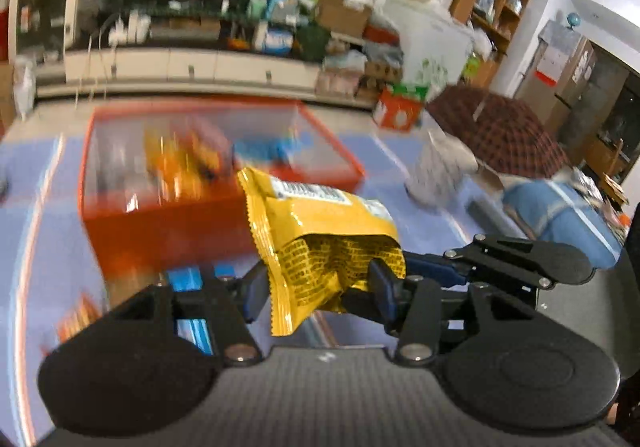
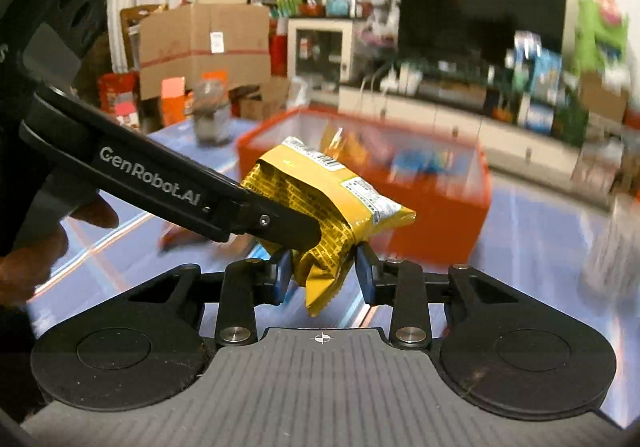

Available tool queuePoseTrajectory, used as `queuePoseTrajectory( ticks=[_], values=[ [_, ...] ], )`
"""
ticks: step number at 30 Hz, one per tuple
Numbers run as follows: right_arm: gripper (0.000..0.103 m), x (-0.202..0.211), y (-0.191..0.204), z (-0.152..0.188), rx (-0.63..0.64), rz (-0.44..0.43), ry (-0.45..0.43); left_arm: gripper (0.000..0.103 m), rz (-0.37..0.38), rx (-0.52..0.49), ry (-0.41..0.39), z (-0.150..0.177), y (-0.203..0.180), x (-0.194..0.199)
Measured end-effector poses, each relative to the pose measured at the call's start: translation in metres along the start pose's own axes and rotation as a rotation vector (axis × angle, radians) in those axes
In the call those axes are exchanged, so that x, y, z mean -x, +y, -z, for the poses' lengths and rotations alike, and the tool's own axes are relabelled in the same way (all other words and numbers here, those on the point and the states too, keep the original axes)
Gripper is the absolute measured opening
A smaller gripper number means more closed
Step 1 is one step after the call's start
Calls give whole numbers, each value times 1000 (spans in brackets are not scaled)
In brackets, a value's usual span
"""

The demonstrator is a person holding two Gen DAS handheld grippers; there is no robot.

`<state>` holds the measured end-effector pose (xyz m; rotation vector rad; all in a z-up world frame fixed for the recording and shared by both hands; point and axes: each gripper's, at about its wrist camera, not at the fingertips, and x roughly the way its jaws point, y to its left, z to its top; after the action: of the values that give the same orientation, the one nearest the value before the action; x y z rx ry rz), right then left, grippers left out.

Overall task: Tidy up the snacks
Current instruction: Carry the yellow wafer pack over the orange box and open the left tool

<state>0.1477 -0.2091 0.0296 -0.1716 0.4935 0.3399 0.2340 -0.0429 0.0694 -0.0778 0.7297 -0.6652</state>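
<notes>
A yellow snack bag [image 1: 320, 239] hangs above the blue table, held from both sides. In the left wrist view my left gripper [image 1: 316, 289] is shut on its crumpled lower part, and my right gripper [image 1: 404, 267] reaches in from the right onto the same end. In the right wrist view my right gripper [image 2: 324, 275] is shut on the yellow snack bag [image 2: 332, 203] at its bottom corner, while the left gripper's finger [image 2: 280, 227] crosses from the left over the bag. Behind stands an orange bin [image 1: 160, 235] [image 2: 440, 231] with clear upper walls, holding orange and blue snack packets.
Blue packets [image 1: 188, 279] and an orange packet [image 1: 76, 319] lie on the table [image 1: 40, 247] near the bin. A white patterned cup [image 1: 436, 171] and a plaid umbrella [image 1: 500, 131] stand to the right. A glass jar [image 2: 210, 119] is behind left. A hand [image 2: 40, 247] holds the left gripper.
</notes>
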Motion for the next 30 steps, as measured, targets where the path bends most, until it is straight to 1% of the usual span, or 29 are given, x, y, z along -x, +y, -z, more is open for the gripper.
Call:
queuePoseTrajectory(
  ticks=[3, 6, 8, 11, 12, 13, 14, 16, 18, 20, 22, 23, 24, 26, 29, 30],
  values=[
    [18, -25, -22, -36, 42, 25, -25, 48, -11, 1, -32, -41, 10, -23],
    [18, -58, -45, -59, 45, 33, -18, 48, -32, 2, -33, -65, 22, -51],
    [18, -82, -59, -65, 37, 28, 0, 47, -53, 2, -16, -74, 30, -71],
    [18, -115, -73, -63, 23, 18, 31, 48, -72, 9, 15, -76, 44, -93],
    [19, -124, -76, -61, 16, 11, 47, 53, -79, 11, 31, -76, 48, -99],
    [23, -131, -79, -58, 3, 1, 60, 59, -96, 5, 41, -76, 51, -103],
    [25, -135, -81, -56, -11, -4, 60, 68, -114, -6, 37, -77, 54, -103],
    [34, -130, -83, -55, -32, 0, 31, 69, -140, -29, -2, -80, 55, -90],
    [37, -114, -83, -57, -41, 12, -18, 69, -134, -32, -45, -82, 56, -67],
    [45, -85, -78, -60, -57, 20, -85, 70, -121, -44, -88, -79, 54, -38],
    [63, -60, -69, -57, -63, 19, -135, 71, -142, -63, -122, -73, 53, -10],
    [67, -48, -61, -54, -63, 21, -152, 71, -156, -72, -130, -68, 53, 3],
    [69, -39, -54, -50, -61, 17, -158, 72, -172, -76, -131, -64, 53, 13],
    [69, -27, -38, -38, -74, -2, -149, 73, -210, -75, -131, -52, 58, 30],
    [70, -24, -15, -11, -112, -50, -85, 74, -274, -49, -100, -16, 69, 49],
    [70, -26, -8, -1, -120, -62, -59, 74, -287, -30, -77, -1, 75, 52]
  ],
)
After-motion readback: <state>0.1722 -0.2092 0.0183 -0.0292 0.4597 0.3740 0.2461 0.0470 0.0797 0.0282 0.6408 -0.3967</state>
